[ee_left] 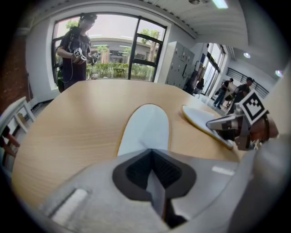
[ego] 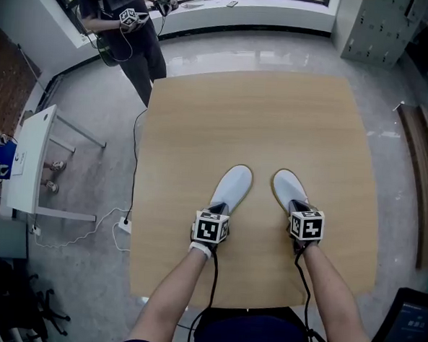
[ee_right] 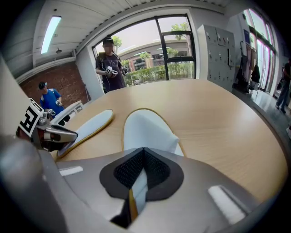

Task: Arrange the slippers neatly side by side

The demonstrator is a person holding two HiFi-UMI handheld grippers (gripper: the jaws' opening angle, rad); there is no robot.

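In the head view, two pale slippers are seen lying toes-away on the light wooden table [ego: 260, 119], low in the centre of the frame. The left white fabric slipper [ego: 232, 187] is angled to the upper right and the right white fabric slipper [ego: 288, 186] to the upper left, so the toes are spread apart and the heels are hidden under the marker cubes. The left gripper [ego: 217, 207] and the right gripper [ego: 299, 207] are placed at those heels.

What is hidden there is shown in the gripper views. In the left gripper view, the left gripper's [ee_left: 156, 189] jaws are clamped narrowly on the heel of the left white fabric slipper [ee_left: 146, 129]. In the right gripper view, the right gripper [ee_right: 135, 187] is likewise closed on the yellow-edged heel of the right white fabric slipper [ee_right: 146, 129].

A standing person in dark clothes [ego: 125, 35] is seen at the upper left.
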